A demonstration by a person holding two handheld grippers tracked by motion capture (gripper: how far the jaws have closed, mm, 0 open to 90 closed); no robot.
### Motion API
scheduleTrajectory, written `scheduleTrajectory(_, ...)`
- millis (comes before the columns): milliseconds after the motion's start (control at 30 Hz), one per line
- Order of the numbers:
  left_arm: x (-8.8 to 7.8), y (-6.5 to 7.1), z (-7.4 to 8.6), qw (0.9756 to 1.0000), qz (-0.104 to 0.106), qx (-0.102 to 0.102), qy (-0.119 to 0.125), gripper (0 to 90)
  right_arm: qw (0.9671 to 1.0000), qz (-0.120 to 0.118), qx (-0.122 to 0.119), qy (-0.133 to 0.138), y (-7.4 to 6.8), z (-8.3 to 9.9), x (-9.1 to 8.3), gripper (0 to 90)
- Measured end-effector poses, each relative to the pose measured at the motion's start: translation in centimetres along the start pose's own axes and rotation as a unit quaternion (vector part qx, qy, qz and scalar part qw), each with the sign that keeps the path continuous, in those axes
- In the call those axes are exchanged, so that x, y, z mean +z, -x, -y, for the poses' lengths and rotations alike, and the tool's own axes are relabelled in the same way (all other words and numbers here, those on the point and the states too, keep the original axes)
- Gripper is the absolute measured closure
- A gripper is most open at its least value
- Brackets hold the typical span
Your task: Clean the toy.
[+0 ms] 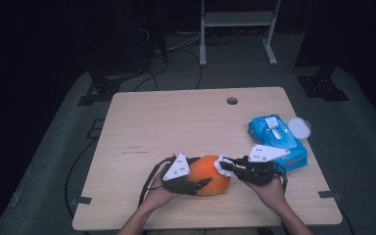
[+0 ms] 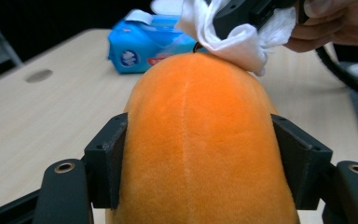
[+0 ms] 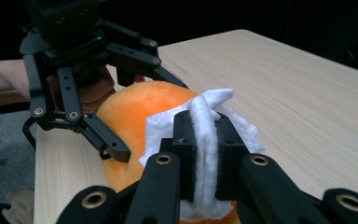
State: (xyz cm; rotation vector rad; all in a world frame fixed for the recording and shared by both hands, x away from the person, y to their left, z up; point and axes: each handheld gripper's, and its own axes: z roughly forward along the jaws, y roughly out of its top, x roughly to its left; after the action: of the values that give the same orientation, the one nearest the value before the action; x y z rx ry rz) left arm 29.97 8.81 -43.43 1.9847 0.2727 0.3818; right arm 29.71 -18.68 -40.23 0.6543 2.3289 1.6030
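An orange plush pumpkin-like toy [image 1: 211, 174] lies on the wooden table [image 1: 176, 122] near its front edge. My left gripper [image 1: 193, 182] is shut on it, one jaw on each side of the toy [image 2: 200, 140]. My right gripper [image 1: 226, 166] is shut on a folded white wipe [image 3: 205, 135] and presses it against the top of the orange toy [image 3: 130, 112]. The wipe [image 2: 242, 39] rests on the toy's far end in the left gripper view. The left gripper [image 3: 100, 112] shows clamped around the toy in the right gripper view.
A blue pack of wet wipes [image 1: 276, 139] lies to the right of the grippers, with a white round lid [image 1: 299, 128] beside it near the table's right edge. A cable hole [image 1: 232, 101] sits at the back of the table.
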Motion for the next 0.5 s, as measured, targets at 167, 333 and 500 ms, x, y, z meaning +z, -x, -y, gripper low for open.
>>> scheduleTrajectory(167,-0.1,-1.0,1.0,0.9961,0.043,-0.078,-0.007,11.1,0.9992,-0.005,0.032,-0.021,1.0,1.4,0.1,80.9)
scheduleTrajectory(333,0.2,-0.6,1.1,0.9971,0.029,-0.069,-0.013,11.3,0.9996,-0.004,0.014,-0.026,-0.1,1.3,0.3,80.9)
scheduleTrajectory(500,0.0,-0.1,1.0,0.9990,0.029,-0.030,-0.014,20.3,0.9996,-0.017,-0.006,-0.023,-1.1,0.4,1.1,80.8)
